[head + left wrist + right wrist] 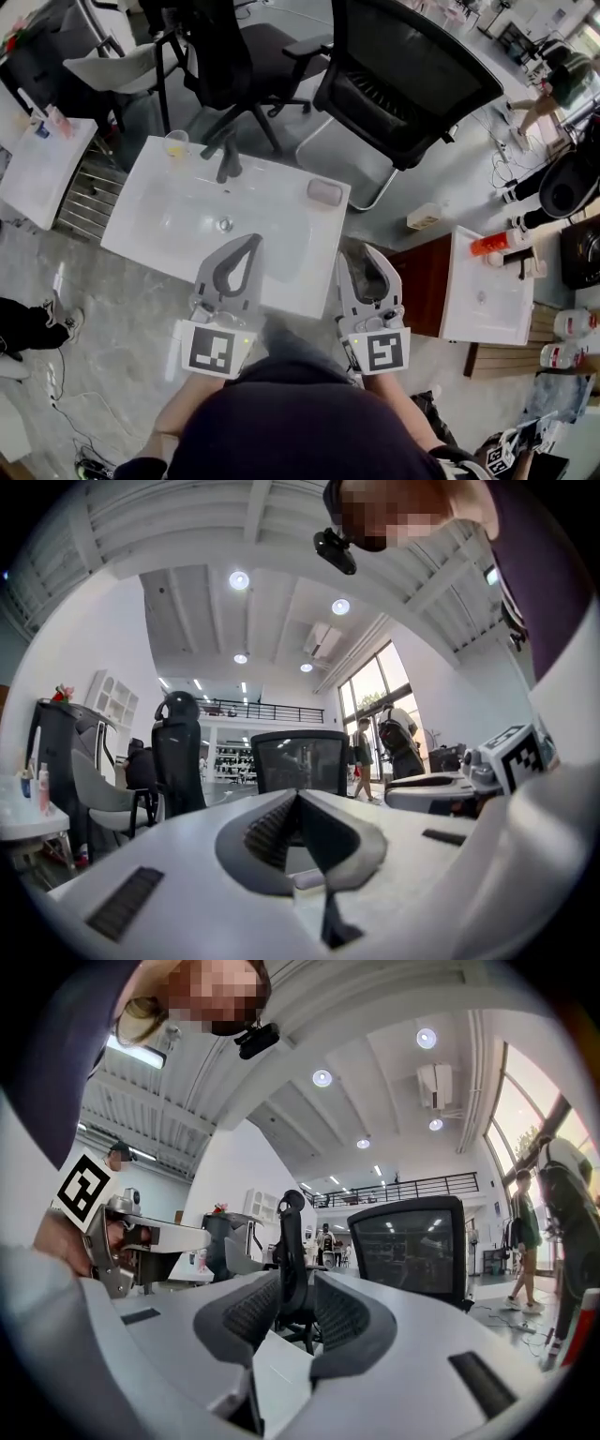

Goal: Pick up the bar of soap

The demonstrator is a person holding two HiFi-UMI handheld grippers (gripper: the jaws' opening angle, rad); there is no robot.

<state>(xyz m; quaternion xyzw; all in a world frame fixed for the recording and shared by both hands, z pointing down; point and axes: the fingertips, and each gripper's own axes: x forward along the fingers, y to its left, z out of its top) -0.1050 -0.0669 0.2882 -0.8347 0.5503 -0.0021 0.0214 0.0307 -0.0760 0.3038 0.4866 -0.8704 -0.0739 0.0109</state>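
Soap (324,192): lies on the far right corner of the sink (150,225), well apart from both claws.
Left claw (253,242): tips pressed together with nothing between them, over the sink's near edge.
Right claw (366,255): jaws apart and empty, just off the sink's right edge.
Tap (228,159): stands at the sink's back rim.

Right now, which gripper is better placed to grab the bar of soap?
Probably right: the right gripper is open and nearer the soap on the sink corner; the left gripper is shut.
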